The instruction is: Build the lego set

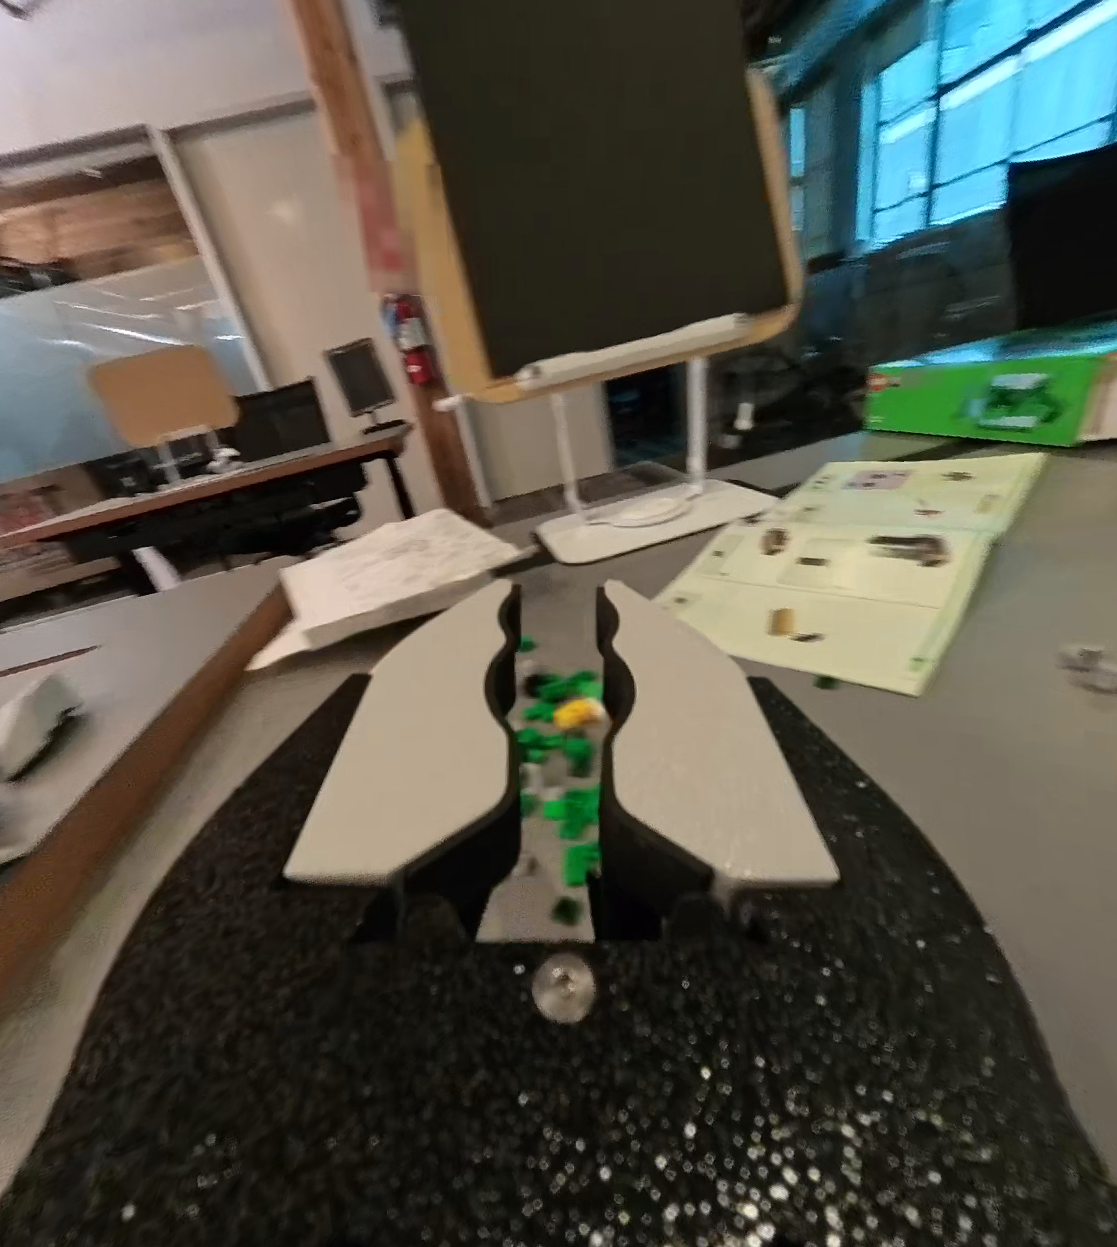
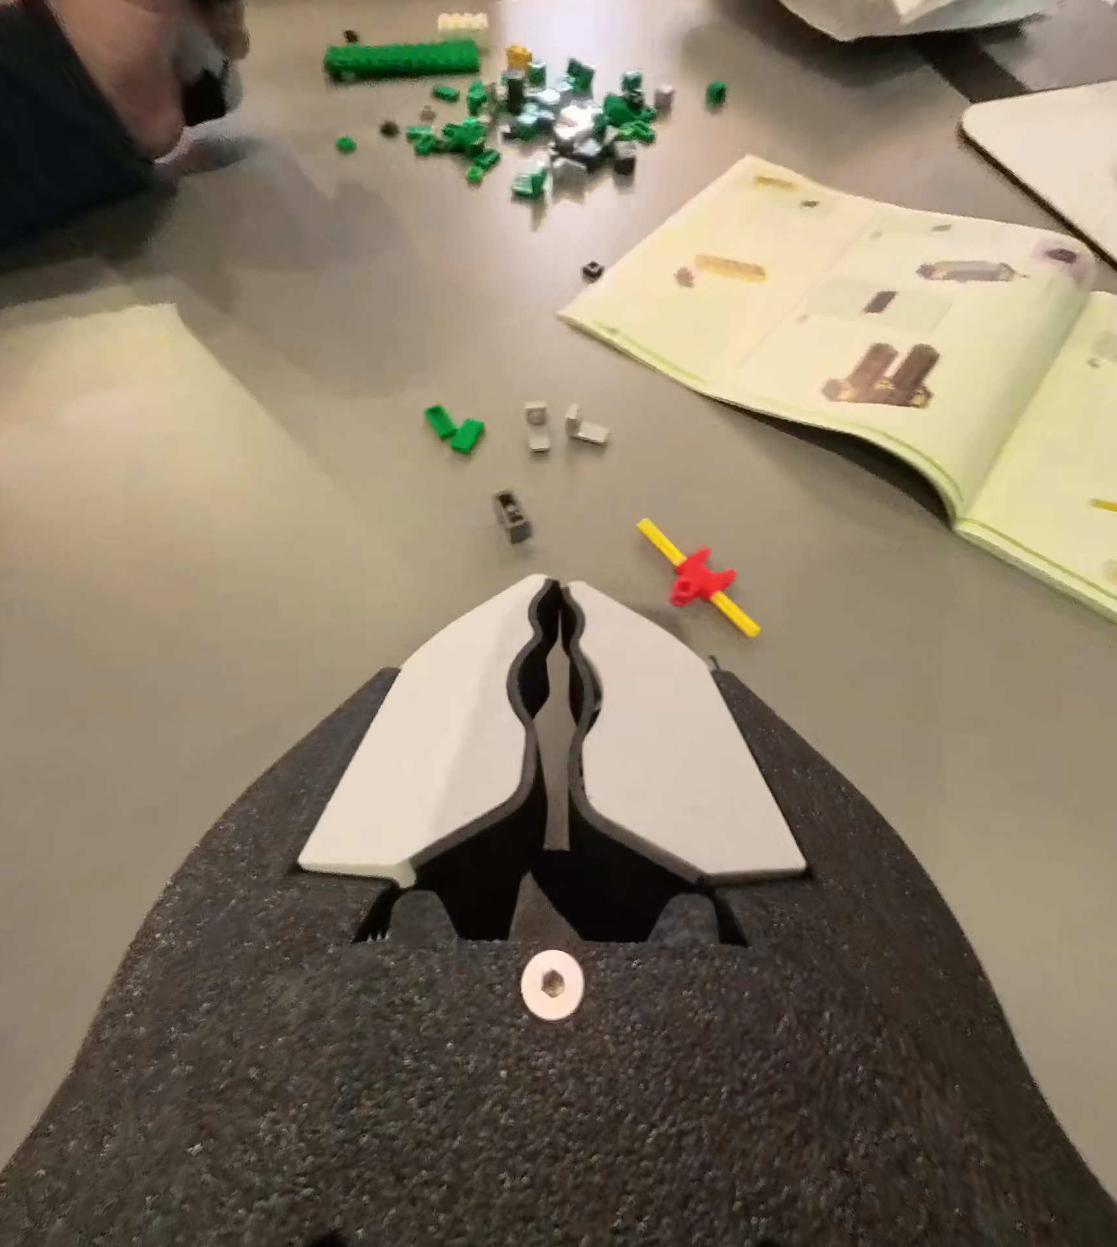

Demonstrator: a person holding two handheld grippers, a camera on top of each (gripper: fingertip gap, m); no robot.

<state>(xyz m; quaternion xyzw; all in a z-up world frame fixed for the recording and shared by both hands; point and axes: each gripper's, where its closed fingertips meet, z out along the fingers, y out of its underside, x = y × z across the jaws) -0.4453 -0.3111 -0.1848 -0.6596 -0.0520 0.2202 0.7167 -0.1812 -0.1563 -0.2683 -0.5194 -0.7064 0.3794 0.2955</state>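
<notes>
My left gripper (image 1: 557, 594) is open with nothing between its fingers. It hovers over a pile of small green bricks (image 1: 559, 742) with a yellow piece among them. My right gripper (image 2: 559, 584) is shut with nothing between its pads, just above the grey table (image 2: 205, 540). A dark grey brick (image 2: 512, 516) lies just ahead of its tips. A red piece on a yellow axle (image 2: 701, 577) lies to the right. Two green tiles (image 2: 454, 428) and two light grey pieces (image 2: 562, 428) lie farther ahead. The big pile of green bricks (image 2: 529, 115) and a long green plate (image 2: 400, 59) lie at the far end.
An open instruction booklet (image 2: 913, 351) lies on the right, also in the left wrist view (image 1: 846, 567). A person's sleeve and hand (image 2: 36, 115) is at the far left. A screen on a white stand (image 1: 610, 202), a paper bag (image 1: 394, 573) and a green box (image 1: 987, 398) stand behind. Across from one pair of fingers to the other is roughly 30 cm. The dark grey brick (image 2: 512, 516) is about 5 cm from my right fingertips and 25 cm from my left. The long green plate (image 2: 400, 59) is about 15 cm from my left fingertips.
</notes>
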